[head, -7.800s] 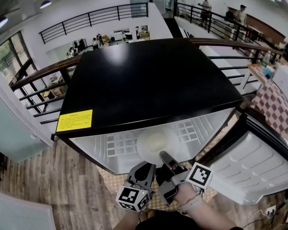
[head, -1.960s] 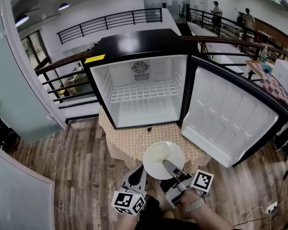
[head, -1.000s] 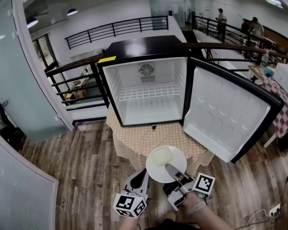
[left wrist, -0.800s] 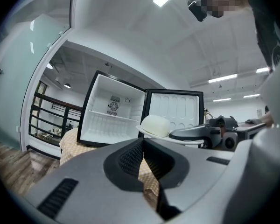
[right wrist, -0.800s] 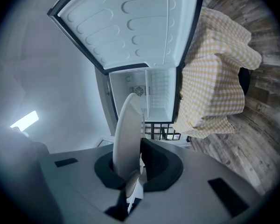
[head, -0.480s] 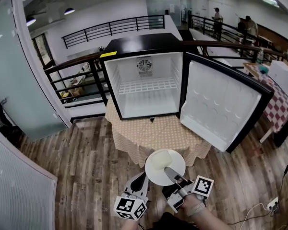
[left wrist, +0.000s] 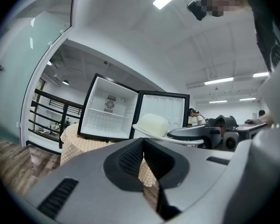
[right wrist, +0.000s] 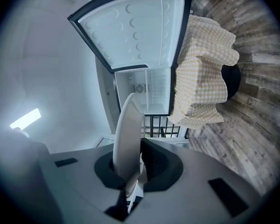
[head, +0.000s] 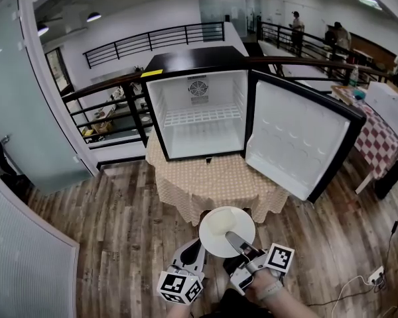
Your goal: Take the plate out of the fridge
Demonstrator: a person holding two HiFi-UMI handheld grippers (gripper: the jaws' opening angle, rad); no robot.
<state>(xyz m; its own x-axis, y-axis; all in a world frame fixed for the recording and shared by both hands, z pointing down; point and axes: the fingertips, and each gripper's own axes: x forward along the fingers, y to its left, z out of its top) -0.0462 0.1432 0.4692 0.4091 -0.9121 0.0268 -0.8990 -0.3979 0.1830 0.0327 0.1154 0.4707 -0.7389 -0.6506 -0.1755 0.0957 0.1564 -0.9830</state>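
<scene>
as the jaws of my right gripper [head: 233,242] are clamped on the near rim of the round white plate [head: 219,227], i read the plate as outside the open black mini fridge [head: 199,111], above the wooden floor [head: 119,244]. my left gripper [head: 192,252] sits just beside it, jaws together on nothing.

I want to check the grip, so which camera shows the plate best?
The head view: the whole plate shows from above, its near rim in the right gripper. The right gripper view shows it edge-on between the closed jaws; the left gripper view shows only its side, from low down.
</scene>
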